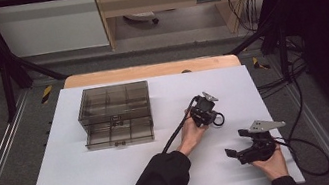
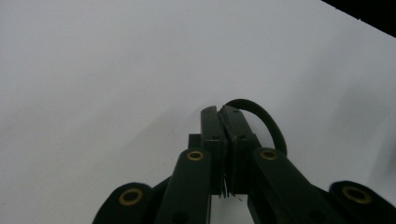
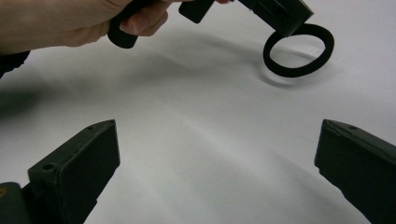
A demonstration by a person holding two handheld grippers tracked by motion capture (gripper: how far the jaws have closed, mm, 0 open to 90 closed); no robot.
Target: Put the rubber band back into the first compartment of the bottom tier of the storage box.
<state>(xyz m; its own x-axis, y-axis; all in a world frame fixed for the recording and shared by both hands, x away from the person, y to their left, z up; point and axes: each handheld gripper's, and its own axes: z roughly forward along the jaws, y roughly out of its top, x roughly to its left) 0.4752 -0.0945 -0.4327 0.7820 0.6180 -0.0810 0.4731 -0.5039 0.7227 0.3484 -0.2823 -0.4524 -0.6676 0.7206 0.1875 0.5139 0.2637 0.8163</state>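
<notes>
A white table [image 1: 116, 181] takes up the middle of the high view, its wooden far edge showing along the top. In the upper left part of that white surface stands a smoky translucent organizer box [image 1: 115, 115], divided into compartments, with a shallow drawer section pulled out toward the lower edge of the frame.

Right of centre in the high view, the left gripper [image 1: 211, 115] is held by a hand whose dark sleeve [image 1: 160, 184] rises from the bottom middle of the frame. Its jaws are pressed together on a black ring [image 1: 217, 119], pinching one side of the band. In the left gripper view the two jaws meet in the lower centre, and the ring [image 2: 266, 121] curves out from between them to the right, above the white surface. In the right gripper view the same ring [image 3: 299, 50] hangs at the upper right, tilted, its lower edge close to the table over a soft shadow; whether it touches the surface cannot be told.

The right gripper [image 1: 236, 154] sits in the lower right of the high view, near the table's near edge. Its jaws are spread wide, standing at the lower left and lower right corners of the right gripper view with bare table between them, holding nothing.
</notes>
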